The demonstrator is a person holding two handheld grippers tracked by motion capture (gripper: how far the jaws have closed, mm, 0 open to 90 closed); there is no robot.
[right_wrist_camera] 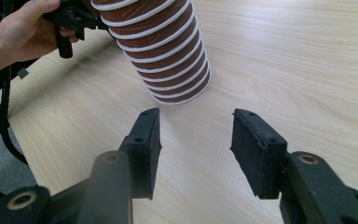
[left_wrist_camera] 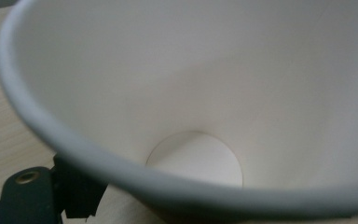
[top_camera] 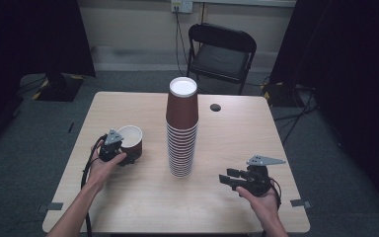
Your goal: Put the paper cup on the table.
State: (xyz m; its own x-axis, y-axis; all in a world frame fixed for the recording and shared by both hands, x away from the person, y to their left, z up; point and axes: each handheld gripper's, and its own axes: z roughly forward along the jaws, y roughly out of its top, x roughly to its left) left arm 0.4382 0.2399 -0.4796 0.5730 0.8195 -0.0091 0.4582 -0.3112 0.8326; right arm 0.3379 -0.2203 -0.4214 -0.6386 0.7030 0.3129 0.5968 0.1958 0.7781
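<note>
- Single paper cup (top_camera: 130,142): brown outside, white inside, mouth up, near the left edge of the desk (top_camera: 128,207). It is well apart from the stack.
- Left gripper (top_camera: 120,154) is at the cup's near rim. In the left gripper view the rim (left_wrist_camera: 65,144) runs right across the lens, with one black jaw outside the wall at lower left. The jaws look narrowed onto the wall; I read it as gripped, but pad contact itself isn't visible.
- Stack of upside-down paper cups (top_camera: 181,133) stands mid-desk, tall, bases up, roughly a dozen rims showing. The right gripper view shows its lower rims (right_wrist_camera: 168,60) resting flat on the wood.
- Right gripper (top_camera: 225,178) sits low near the right front corner, jaws half open, nothing between them, pointed at the stack's base.
- Progress, my read: one cup is off or not yet on the stack and is in hand; whether it is being stacked or unstacked can't be told from here. The stack itself is untouched by either tool.
- What's left, if stacking: flip the cup and get it over the top, which is high.
- Obstructions: none on the desk between cup and stack. There's a cable hole (top_camera: 215,107) behind the stack and a folding chair (top_camera: 220,49) past the far edge, neither in the way.
- Risk: the stack is tall and narrow, so a nudge could topple it.
</note>
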